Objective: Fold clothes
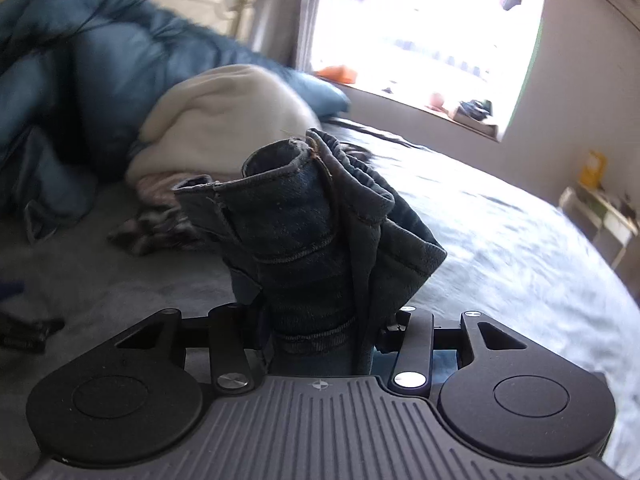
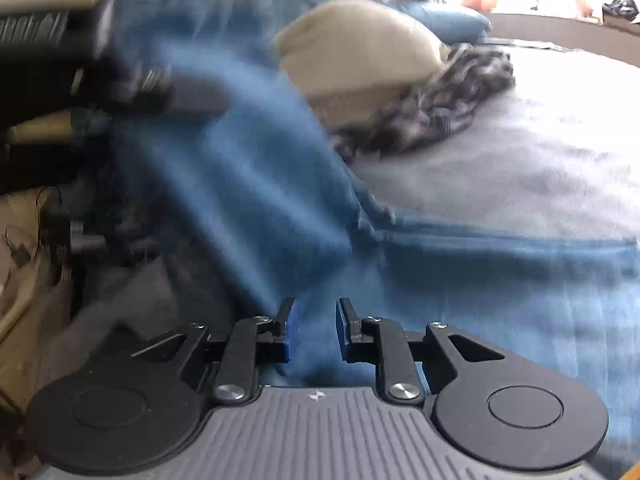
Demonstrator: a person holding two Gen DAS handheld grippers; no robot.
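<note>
A grey-sheeted bed (image 1: 500,232) carries a teal duvet (image 1: 100,80) heaped toward its head, with a cream blanket (image 1: 224,116) against it. Blue jeans (image 2: 480,300) spread over the bed's near edge, blurred, apparently rising to the left claw (image 1: 320,320), which clamps a bunched denim fold. The right claw (image 2: 314,332) hovers above them, jaws narrowly parted, holding nothing.

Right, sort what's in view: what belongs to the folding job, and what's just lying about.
Job:
- jeans, clamped in the left gripper
- right gripper, open over the denim
- cream garment and patterned dark garment, likely waiting

Lying about:
- blue duvet
- bed sheet
- windowsill clutter
</note>
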